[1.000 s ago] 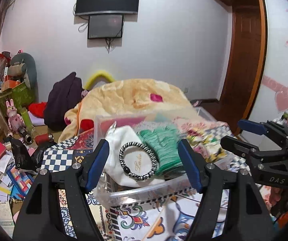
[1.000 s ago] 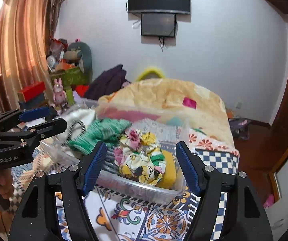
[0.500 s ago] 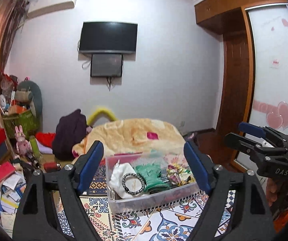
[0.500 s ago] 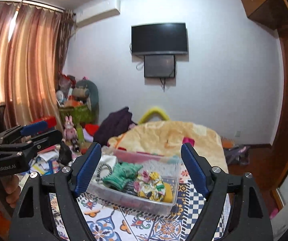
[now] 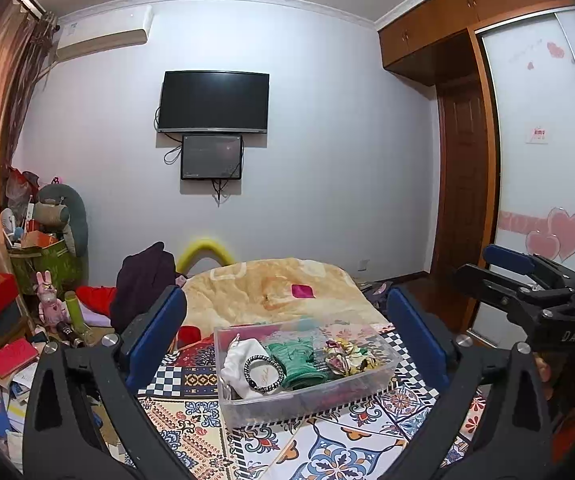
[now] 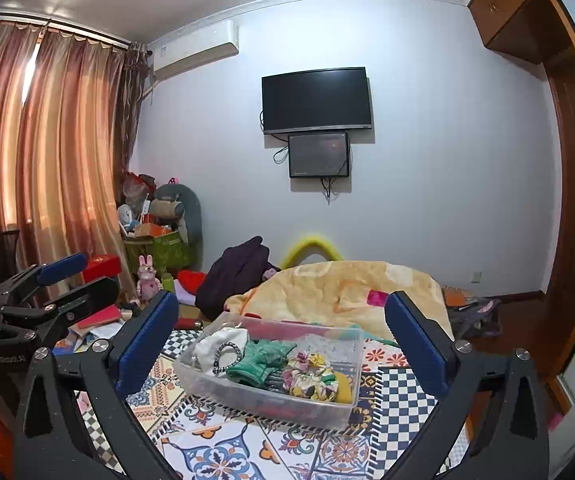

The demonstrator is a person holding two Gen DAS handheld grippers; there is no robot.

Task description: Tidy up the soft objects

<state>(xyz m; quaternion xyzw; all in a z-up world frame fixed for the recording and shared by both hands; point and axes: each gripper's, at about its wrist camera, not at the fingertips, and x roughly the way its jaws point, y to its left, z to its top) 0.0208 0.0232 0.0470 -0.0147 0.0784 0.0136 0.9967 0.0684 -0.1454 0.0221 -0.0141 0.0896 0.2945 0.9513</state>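
Bin (image 5: 383, 376) of clear plastic, rectangular, sits on the patterned cloth (image 5: 327, 448), holding a white pouch (image 5: 239, 360) with a beaded bracelet (image 5: 264, 374) on it, a green knit piece (image 5: 295, 360) and a floral scrunchie (image 6: 307, 372). Left gripper (image 5: 287, 336) and right gripper (image 6: 281, 336) hang back from it, both with jaws wide apart and empty.

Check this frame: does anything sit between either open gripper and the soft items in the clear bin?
Nothing visible does. The left gripper and right gripper are both open, held back from the clear bin, which has no lid; only patterned cloth lies between.
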